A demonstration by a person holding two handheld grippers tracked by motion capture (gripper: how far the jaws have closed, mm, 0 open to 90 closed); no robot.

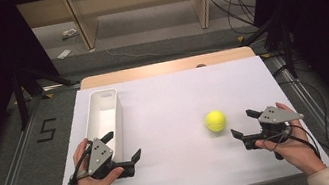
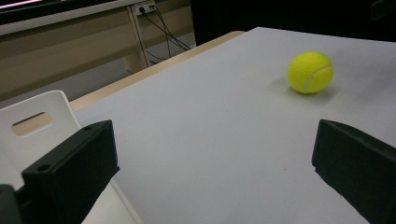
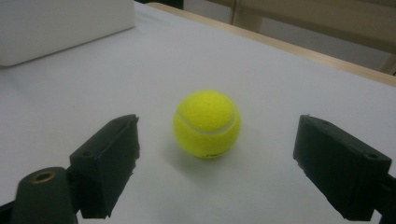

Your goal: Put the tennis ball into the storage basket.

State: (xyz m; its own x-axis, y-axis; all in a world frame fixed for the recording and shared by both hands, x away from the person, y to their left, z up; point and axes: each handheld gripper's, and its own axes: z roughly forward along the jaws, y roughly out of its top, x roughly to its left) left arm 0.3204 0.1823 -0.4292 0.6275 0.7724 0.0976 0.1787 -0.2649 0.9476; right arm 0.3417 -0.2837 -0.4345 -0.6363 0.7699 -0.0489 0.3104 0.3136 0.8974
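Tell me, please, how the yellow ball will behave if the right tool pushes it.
The tennis ball is round on flat white table, so it would probably roll away. Its fuzzy felt likely grips well. The open right tool looks wide enough.

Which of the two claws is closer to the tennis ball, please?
The right claw: the tennis ball lies just before it; the left claw sits by the white bin.

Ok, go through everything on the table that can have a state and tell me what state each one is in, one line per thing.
Tennis ball: resting free on the table, ungripped, just ahead of the right claw's open jaws.
White bin: upright on the table's left side; what shows of its inside looks empty.
Left claw: open, holding nothing, beside the bin's near end.
Right claw: open, holding nothing, facing the ball.
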